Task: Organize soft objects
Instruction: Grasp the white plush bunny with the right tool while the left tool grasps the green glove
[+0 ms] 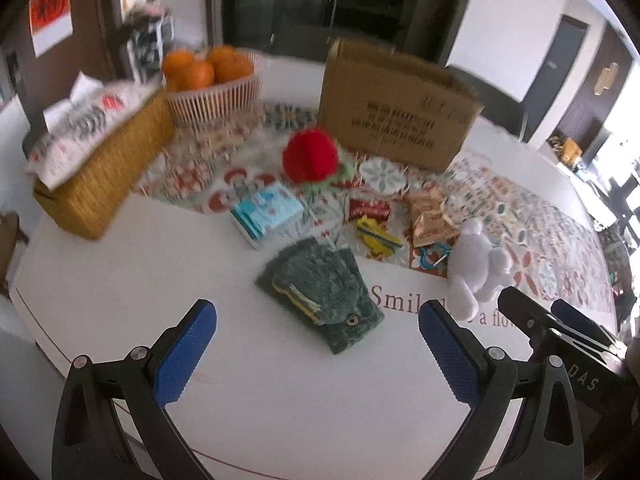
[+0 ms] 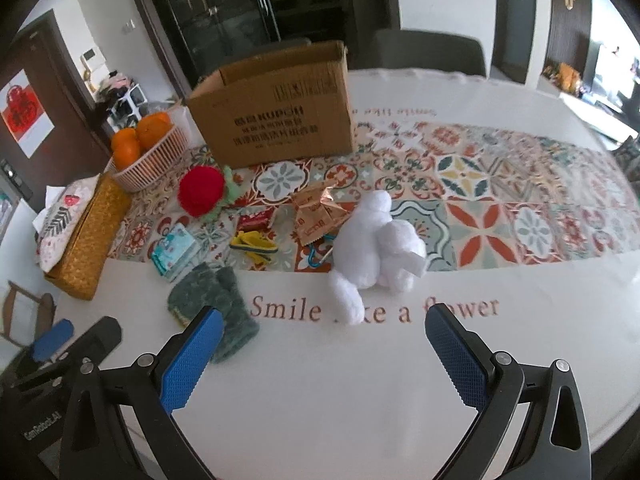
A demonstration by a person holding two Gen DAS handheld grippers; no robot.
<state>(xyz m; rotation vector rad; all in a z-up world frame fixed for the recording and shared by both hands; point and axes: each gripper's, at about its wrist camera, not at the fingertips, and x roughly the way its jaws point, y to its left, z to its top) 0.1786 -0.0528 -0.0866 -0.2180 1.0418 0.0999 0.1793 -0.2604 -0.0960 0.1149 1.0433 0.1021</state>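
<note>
Left wrist view: left gripper (image 1: 318, 350) gapes wide, empty, green fuzzy pouch (image 1: 320, 294) just ahead on the table. Right wrist view: right gripper (image 2: 324, 350) equally wide, empty; white plush (image 2: 374, 244) and red pompom (image 2: 201, 191) lie outside the cardboard box (image 2: 276, 110), so sorting seems unstarted

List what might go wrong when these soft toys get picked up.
1. The white plush toy lies against a blue carabiner and snack packets; grabbing it may drag them along.
2. The green fuzzy glove lies flat, so the open left hand-held gripper may pinch only fuzz.
</note>
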